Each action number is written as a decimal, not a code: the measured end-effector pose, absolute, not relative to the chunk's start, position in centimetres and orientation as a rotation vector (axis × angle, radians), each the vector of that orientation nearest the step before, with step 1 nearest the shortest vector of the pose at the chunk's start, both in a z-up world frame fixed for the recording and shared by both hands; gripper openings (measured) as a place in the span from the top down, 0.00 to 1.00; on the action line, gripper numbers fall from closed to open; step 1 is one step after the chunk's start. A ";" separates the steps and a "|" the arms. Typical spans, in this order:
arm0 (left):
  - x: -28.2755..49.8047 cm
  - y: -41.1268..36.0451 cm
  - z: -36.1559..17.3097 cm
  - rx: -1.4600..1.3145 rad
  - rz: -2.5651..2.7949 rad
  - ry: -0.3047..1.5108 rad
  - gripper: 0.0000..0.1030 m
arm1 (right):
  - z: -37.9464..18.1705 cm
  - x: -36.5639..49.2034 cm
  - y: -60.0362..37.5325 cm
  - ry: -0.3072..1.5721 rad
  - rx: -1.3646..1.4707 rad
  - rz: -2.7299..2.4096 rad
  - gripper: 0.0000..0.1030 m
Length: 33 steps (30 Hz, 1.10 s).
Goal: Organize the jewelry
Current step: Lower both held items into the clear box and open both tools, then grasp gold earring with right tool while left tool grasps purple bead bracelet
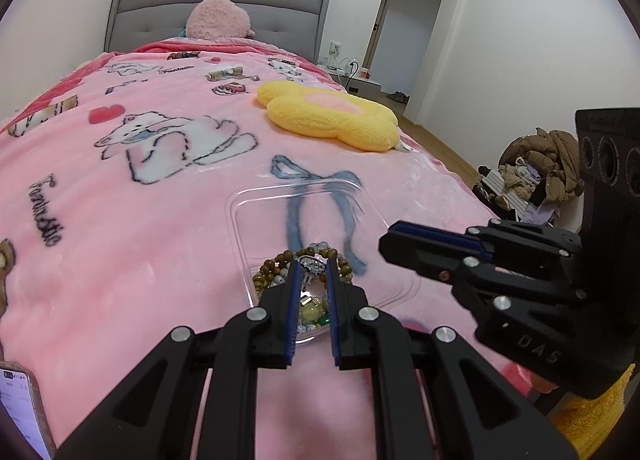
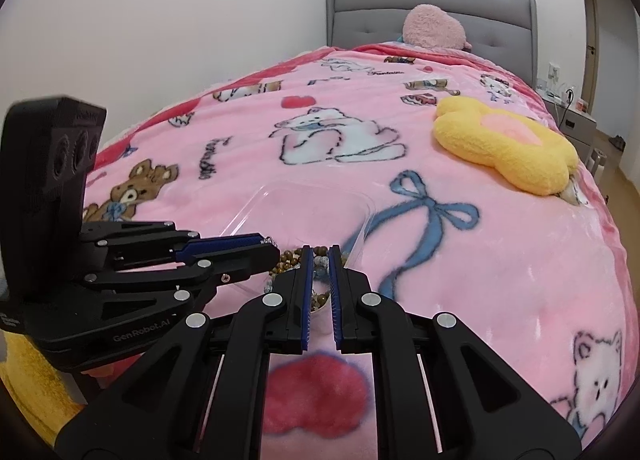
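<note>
A clear plastic tray lies on the pink blanket. Its near corner holds a heap of jewelry: brown bead bracelets, pale beads, a yellow stone and a silver piece. My left gripper hangs over the heap, jaws a finger-width apart, with the silver piece between its tips; I cannot tell if it grips it. My right gripper is narrowly open just above the beads. The tray also shows in the right wrist view. Each gripper appears in the other's view, the right and the left.
A yellow flower cushion lies on the bed behind the tray. A pink plush toy sits at the grey headboard. A phone lies at the near left edge. Clothes are piled right of the bed.
</note>
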<state>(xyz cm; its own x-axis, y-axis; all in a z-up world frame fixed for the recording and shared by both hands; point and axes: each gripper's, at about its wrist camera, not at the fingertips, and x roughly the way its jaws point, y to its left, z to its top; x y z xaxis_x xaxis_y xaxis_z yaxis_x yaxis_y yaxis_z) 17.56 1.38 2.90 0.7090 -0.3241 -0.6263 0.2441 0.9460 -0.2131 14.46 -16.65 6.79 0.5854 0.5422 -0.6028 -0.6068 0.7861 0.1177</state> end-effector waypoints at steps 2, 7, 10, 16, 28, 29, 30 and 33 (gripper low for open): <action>17.6 1.5 2.9 -0.124 -0.320 0.718 0.88 | 7.1 14.5 -17.0 0.661 -0.088 0.668 0.92; 17.8 1.8 3.0 -0.163 -0.343 0.724 0.79 | 7.7 14.2 -18.0 0.660 -0.049 0.657 0.91; 17.8 1.7 3.2 -0.169 -0.346 0.723 0.78 | 8.2 13.8 -18.6 0.641 -0.047 0.646 0.91; 17.0 1.6 4.2 -0.147 -0.341 0.707 0.71 | 9.0 12.7 -20.0 0.622 -0.024 0.642 0.72; 10.6 1.8 3.4 -0.038 -0.364 0.706 0.49 | 6.1 8.0 -22.1 0.673 -0.110 0.686 0.47; 10.0 1.8 3.3 -0.026 -0.361 0.702 0.49 | 5.8 7.3 -22.2 0.672 -0.130 0.680 0.47; 9.4 1.8 3.1 -0.016 -0.354 0.699 0.49 | 5.5 7.0 -22.2 0.675 -0.146 0.675 0.47; 7.5 2.0 2.0 -0.009 -0.349 0.715 0.49 | 4.6 5.2 -22.4 0.691 -0.194 0.695 0.57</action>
<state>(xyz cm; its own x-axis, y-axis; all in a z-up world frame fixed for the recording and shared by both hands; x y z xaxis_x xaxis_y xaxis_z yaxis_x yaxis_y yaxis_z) 7.46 1.96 2.04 0.7003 -0.3161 -0.6401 0.3101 0.9423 -0.1260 5.23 -22.37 4.58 0.5586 0.5234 -0.6434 -0.6469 0.7605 0.0570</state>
